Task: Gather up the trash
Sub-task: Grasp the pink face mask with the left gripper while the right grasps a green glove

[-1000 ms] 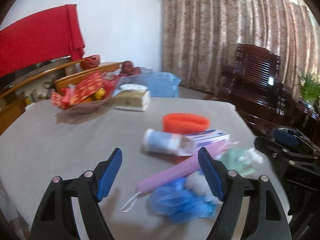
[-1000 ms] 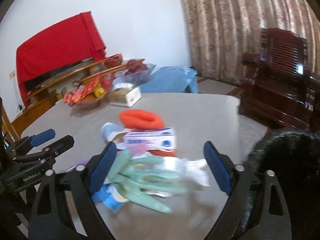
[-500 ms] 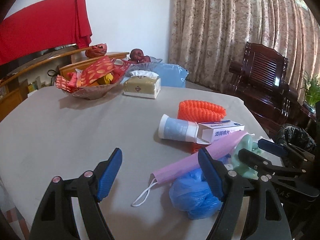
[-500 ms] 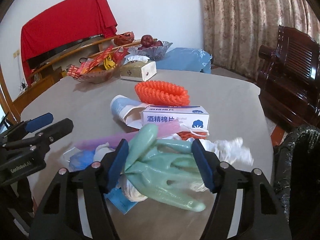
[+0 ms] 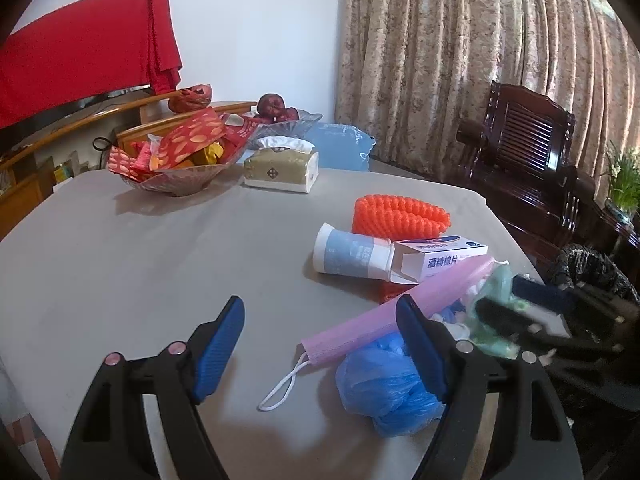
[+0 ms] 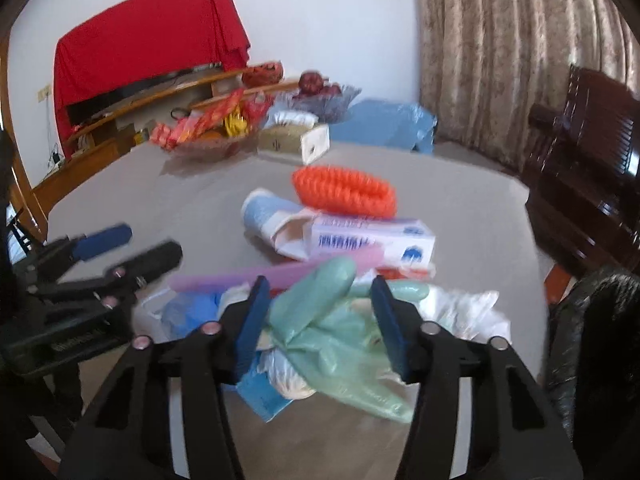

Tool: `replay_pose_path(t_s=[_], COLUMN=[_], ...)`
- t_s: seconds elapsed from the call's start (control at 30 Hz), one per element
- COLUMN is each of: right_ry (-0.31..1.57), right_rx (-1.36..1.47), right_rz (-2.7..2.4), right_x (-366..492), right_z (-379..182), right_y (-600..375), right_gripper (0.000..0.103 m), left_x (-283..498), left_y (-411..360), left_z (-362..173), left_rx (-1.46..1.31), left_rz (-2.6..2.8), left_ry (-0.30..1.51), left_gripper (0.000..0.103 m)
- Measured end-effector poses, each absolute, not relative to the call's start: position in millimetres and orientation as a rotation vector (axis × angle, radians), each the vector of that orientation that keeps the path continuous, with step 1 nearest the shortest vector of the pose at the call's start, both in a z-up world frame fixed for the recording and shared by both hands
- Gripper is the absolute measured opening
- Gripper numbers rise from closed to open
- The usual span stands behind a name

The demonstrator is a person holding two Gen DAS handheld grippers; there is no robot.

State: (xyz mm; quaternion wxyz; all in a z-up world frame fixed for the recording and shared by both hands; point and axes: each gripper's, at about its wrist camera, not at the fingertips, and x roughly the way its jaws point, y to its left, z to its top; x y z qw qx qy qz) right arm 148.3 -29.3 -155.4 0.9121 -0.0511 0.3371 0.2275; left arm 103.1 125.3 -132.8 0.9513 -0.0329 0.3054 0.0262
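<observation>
While the left tool (image 5: 320, 344) hangs wide open over bare table (image 5: 140, 264), gripping nothing, the right tool (image 6: 318, 320) has narrowed since half a second ago and now brackets the green glove (image 6: 320, 324); whether its pads press it cannot be told. Just beyond lie a pink mask (image 5: 384, 312) and a blue bag (image 5: 384, 384), then a white box (image 5: 440, 258), paper cup (image 5: 348, 254) and orange net (image 5: 400, 216). Only the left view shows the potted plant (image 5: 624, 178).
</observation>
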Motion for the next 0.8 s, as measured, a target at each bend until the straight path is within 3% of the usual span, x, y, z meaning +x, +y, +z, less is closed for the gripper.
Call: replay_pose_path(t_s=[0.07, 0.13, 0.17, 0.2, 0.57, 0.8], right_ry=[0.701, 0.706, 0.699, 0.699, 0.614, 0.635], right_rx=[-0.103, -0.105, -0.107, -0.106, -0.033, -0.018], right_rz=[0.486, 0.533, 0.548, 0.565, 0.481, 0.448], right_x=[150, 151, 149, 149, 154, 160], right_z=[-159, -158, -156, -155, -115, -123], right_y=[-28, -26, -26, -26, -71, -80], right_gripper=[0.042, 0.021, 0.017, 0.002, 0.001, 0.001], left_x=[103, 104, 105, 107, 131, 150], left_y=[124, 123, 122, 120, 89, 76], left_z=[-133, -134, -135, -135, -145, -160], left_rx=[-0.064, -0.059, -0.058, -0.057, -0.025, 0.007], left_rz=[0.049, 0.045, 0.04, 0.032, -0.064, -0.107], left_ry=[0.624, 0.629, 0.632, 0.636, 0.676, 0.736], left_gripper=[0.077, 0.077, 0.077, 0.077, 0.077, 0.063])
